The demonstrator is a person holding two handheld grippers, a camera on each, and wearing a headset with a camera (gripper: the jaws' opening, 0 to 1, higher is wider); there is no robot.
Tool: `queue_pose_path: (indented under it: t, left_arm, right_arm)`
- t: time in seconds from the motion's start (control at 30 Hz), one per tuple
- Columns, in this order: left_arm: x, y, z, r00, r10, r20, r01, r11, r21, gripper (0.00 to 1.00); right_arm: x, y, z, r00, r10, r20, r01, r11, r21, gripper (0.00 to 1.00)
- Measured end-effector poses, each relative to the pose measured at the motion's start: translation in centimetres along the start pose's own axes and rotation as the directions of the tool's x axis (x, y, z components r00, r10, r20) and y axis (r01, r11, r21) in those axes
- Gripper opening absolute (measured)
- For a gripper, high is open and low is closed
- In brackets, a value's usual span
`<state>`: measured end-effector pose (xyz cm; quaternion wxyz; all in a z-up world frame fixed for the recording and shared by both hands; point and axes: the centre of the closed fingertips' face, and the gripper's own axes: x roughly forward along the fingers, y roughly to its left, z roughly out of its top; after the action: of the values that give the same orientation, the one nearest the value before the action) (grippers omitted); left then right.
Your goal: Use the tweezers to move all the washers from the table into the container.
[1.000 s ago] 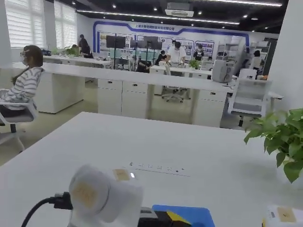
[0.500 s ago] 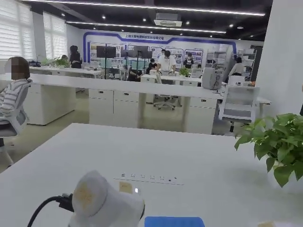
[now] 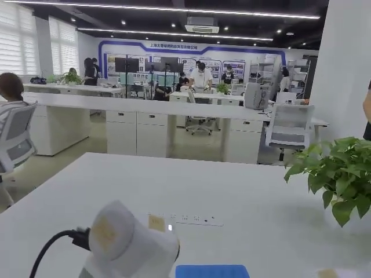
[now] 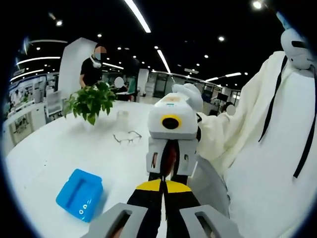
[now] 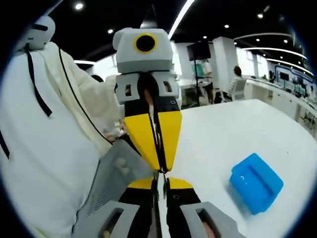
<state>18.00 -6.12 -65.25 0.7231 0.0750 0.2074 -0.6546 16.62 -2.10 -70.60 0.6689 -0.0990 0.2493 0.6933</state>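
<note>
The left gripper and the right gripper point at each other tip to tip above the white surface. Both have their yellow-tipped jaws pressed together. Whether anything thin is pinched between them cannot be told.

In the left gripper view the blue container lies on the surface at 8 o'clock from the tips, near them. A pair of glasses lies farther off at 11 o'clock, and a plant stands beyond those at 10 o'clock. A person's white sleeve is at 3 o'clock.

In the right gripper view the container lies at 3 o'clock from the tips, apart from both grippers. A grey mesh piece sits just beside the jaws at 9 o'clock, against white clothing.

In the head view the container shows at the 6 o'clock edge. The white housing of a gripper, with a black cable, is just beside it at 7 o'clock. A socket strip lies just beyond, and the plant stands at 3 o'clock.
</note>
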Motion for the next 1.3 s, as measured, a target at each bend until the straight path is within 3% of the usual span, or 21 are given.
queue_pose_path:
  t: [0.2, 0.3, 0.4, 0.43, 0.87, 0.93, 1.03, 1.13, 1.27, 1.3]
  left_arm:
    - [-0.2, 0.3, 0.3, 0.9999, -0.003, 0.014, 0.003, 1.000, 0.001, 0.00]
    - [-0.2, 0.3, 0.5, 0.9999, -0.008, 0.015, 0.007, 1.000, 0.014, 0.00]
    - [-0.2, 0.3, 1.0, 0.9990, -0.008, 0.044, 0.007, 1.000, 0.020, 0.00]
    - [-0.4, 0.3, 1.3, 0.9984, -0.010, 0.056, 0.009, 1.000, 0.010, 0.00]
    - [-1.0, 0.2, 1.6, 0.9962, -0.024, 0.083, 0.023, 1.000, 0.013, 0.00]
    - [-1.1, 0.5, 1.4, 0.9963, 0.000, 0.086, -0.001, 1.000, 0.017, 0.00]
    - [-1.1, 1.1, 0.7, 0.9974, 0.044, 0.057, -0.044, 0.999, 0.001, 0.00]
    - [-1.0, 1.4, -0.2, 0.9980, 0.061, 0.015, -0.062, 0.998, 0.007, 0.02]
    - [-1.2, 1.8, -0.9, 0.9974, 0.072, -0.002, -0.072, 0.997, -0.005, 0.08]
    - [-1.3, 2.0, -1.1, 0.9968, 0.079, -0.011, -0.079, 0.997, -0.012, 0.09]
  right_arm:
    - [-0.2, -0.5, 0.3, 0.9989, -0.035, 0.030, 0.035, 0.999, 0.013, 0.06]
    - [-0.3, -0.3, 0.4, 0.9986, -0.025, 0.046, 0.023, 0.999, 0.042, 0.08]
    - [-0.1, -0.2, -0.2, 0.9996, -0.025, 0.012, 0.024, 0.999, 0.044, 0.12]
    - [0.1, -0.1, -0.7, 0.9997, -0.022, -0.006, 0.022, 0.999, 0.049, 0.12]
    - [0.0, 0.0, -0.9, 0.9996, -0.004, 0.028, 0.002, 0.998, 0.061, 0.05]
    - [-0.2, -0.2, -1.2, 1.0000, -0.005, -0.001, 0.005, 0.999, 0.051, 0.03]
    - [-0.4, -0.4, -2.2, 0.9936, -0.007, -0.113, 0.007, 1.000, 0.005, 0.02]
    - [-0.6, -0.9, -3.4, 0.9746, -0.003, -0.224, 0.004, 1.000, 0.001, 0.02]
    - [-0.6, -1.5, -4.1, 0.9548, -0.013, -0.297, 0.001, 0.999, -0.041, 0.02]
    - [-0.6, -1.7, -4.4, 0.9444, -0.011, -0.329, -0.005, 0.999, -0.046, 0.02]
